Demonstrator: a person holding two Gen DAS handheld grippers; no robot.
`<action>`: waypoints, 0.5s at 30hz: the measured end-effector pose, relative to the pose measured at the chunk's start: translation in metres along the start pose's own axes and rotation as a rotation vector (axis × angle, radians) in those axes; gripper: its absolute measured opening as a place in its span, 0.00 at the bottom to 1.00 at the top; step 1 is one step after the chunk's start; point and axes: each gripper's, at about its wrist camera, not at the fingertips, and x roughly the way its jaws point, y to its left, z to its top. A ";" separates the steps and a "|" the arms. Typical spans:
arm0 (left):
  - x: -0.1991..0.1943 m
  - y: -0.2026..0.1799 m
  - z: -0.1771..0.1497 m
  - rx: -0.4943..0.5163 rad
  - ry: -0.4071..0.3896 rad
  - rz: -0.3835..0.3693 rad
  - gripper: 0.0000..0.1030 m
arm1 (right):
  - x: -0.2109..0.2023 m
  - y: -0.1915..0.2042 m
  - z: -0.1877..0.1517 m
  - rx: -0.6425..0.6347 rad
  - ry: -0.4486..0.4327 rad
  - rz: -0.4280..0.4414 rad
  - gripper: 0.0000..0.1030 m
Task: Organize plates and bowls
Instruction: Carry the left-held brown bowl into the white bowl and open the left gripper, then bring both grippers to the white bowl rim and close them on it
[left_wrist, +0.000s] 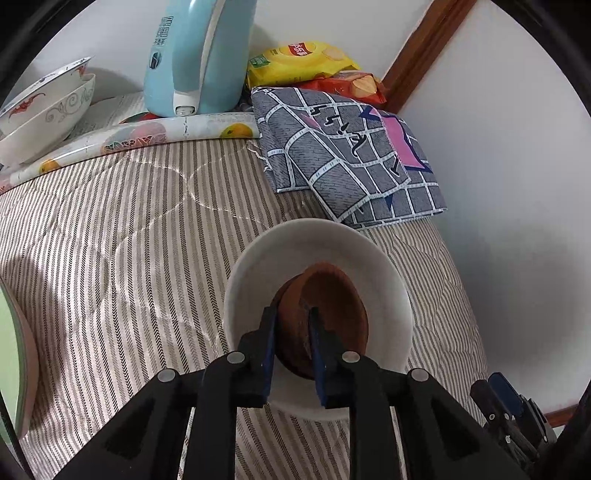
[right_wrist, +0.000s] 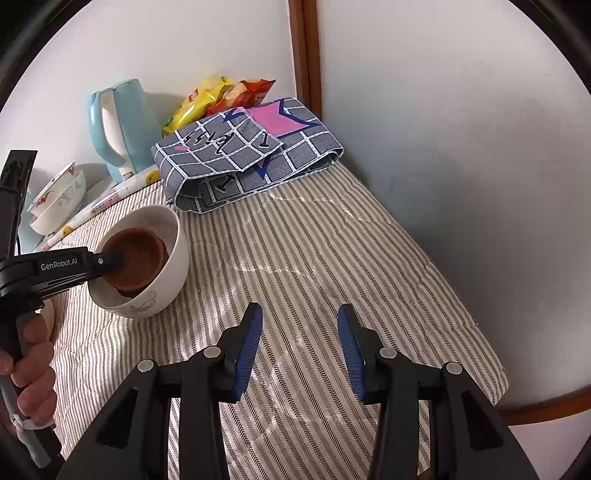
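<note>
I see the striped cloth (right_wrist: 332, 258) spread over the table, with a folded grey checked cloth (right_wrist: 240, 155) and a blue kettle (left_wrist: 192, 55) at the back. My white bowl (left_wrist: 325, 243) sits on the stripes, and the brown bowl (left_wrist: 332, 306) rests tilted inside it. My left gripper (left_wrist: 291, 314) straddles the brown bowl's near rim, fingers narrow; whether the pads press I cannot tell. My right gripper (right_wrist: 300, 314) hovers well apart, fingers half spread, holding nothing.

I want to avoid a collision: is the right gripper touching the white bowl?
Apart. The right wrist view shows bare striped cloth between the right gripper and the white bowl.
</note>
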 end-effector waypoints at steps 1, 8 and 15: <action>-0.001 -0.001 -0.001 0.005 0.002 0.003 0.17 | 0.000 0.000 0.000 -0.001 0.000 0.000 0.41; -0.007 -0.008 -0.005 0.029 0.000 0.012 0.25 | -0.003 0.003 0.000 -0.003 -0.003 0.015 0.41; -0.018 -0.011 -0.008 0.038 -0.026 0.028 0.41 | -0.008 0.008 -0.002 -0.018 -0.009 0.027 0.41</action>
